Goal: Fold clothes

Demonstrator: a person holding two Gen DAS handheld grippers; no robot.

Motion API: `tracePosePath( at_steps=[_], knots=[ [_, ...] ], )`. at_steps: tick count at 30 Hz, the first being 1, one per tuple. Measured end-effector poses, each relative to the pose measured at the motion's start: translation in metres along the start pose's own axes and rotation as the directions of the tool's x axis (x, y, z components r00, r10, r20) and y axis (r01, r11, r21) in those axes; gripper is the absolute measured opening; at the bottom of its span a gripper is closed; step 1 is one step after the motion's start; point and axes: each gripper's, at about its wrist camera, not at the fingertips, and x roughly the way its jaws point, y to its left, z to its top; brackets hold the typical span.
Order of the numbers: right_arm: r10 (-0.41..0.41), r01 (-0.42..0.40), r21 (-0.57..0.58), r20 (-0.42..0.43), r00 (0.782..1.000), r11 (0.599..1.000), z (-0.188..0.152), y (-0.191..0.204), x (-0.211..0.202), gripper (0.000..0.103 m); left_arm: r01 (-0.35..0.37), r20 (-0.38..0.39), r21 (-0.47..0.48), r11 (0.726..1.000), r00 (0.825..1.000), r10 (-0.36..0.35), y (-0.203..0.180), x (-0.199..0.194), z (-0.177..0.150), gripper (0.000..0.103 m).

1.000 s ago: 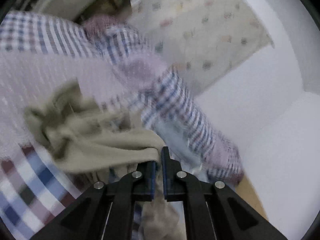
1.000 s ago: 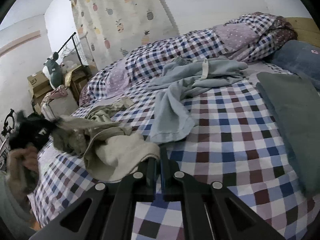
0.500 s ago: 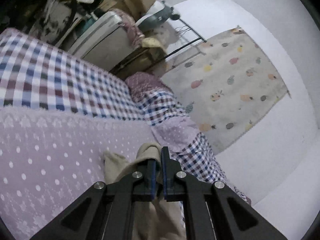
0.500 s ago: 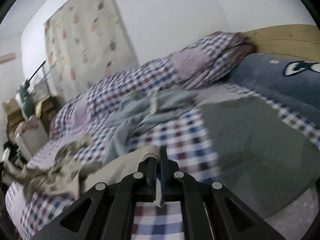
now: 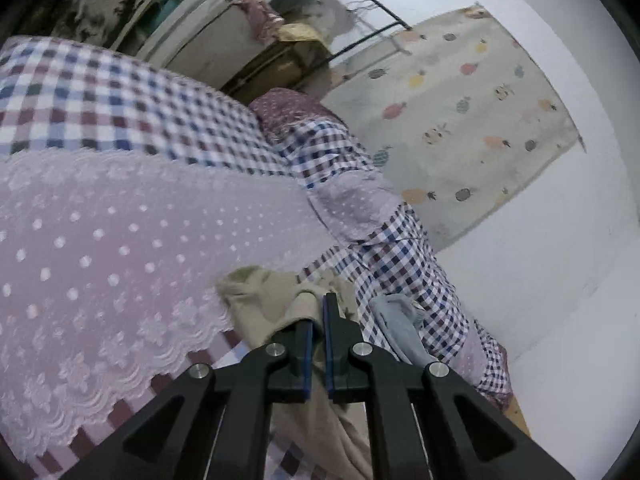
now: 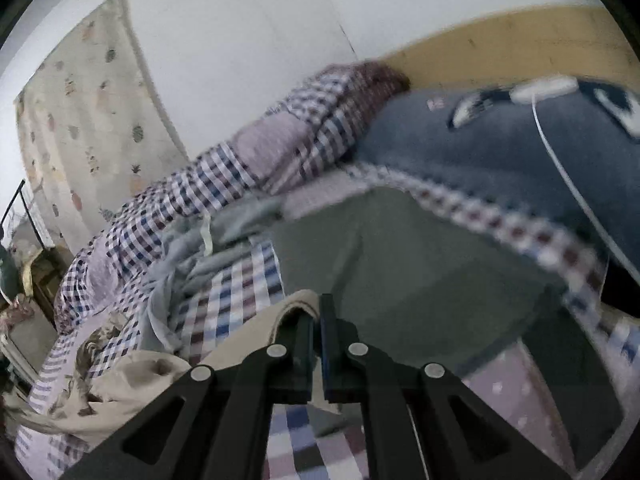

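A beige garment (image 5: 264,304) is pinched at one edge by my left gripper (image 5: 317,312), which is shut on it above the checked bed. The same beige garment (image 6: 248,332) runs from my right gripper (image 6: 318,312), also shut on its hem, down to a crumpled printed part (image 6: 100,384) at the lower left. A pale blue garment (image 6: 188,248) lies loose on the checked sheet (image 6: 240,280); part of the pale blue garment (image 5: 400,328) shows right of my left fingers. A folded grey-green garment (image 6: 400,264) lies flat ahead of my right gripper.
A pink dotted lace cover (image 5: 120,248) spreads left. A rolled checked duvet (image 5: 400,248) lies along the wall under a pineapple-print curtain (image 5: 460,120). Boxes and clutter (image 5: 224,32) stand beyond the bed. A dark blue pillow (image 6: 500,152) with a white cable rests against the wooden headboard (image 6: 500,48).
Both grippers have swung while gripping the beige garment. The left view turned from the duvet to the lace cover and clutter. The right view rose and rolled toward the headboard and pillow.
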Motion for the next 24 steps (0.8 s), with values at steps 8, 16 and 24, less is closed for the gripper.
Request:
tracePosePath(
  at_steps=[8,16,24],
  knots=[
    [0.018,-0.019,-0.034,-0.007,1.000,0.999,-0.015,-0.007,-0.037,0.001,-0.079,0.025,-0.006,0.997,0.997,0.079,0.032,-0.049,-0.009,0.003],
    [0.035,-0.045,-0.092,-0.108,0.994,0.995,-0.051,-0.008,-0.078,0.001,-0.173,0.105,-0.093,0.981,0.978,0.182,0.081,-0.115,-0.005,0.003],
    [0.226,-0.296,-0.202,-0.312,0.923,0.934,-0.113,0.034,-0.122,0.005,-0.325,0.237,-0.189,0.926,0.901,0.365,0.127,-0.159,0.016,0.003]
  ],
)
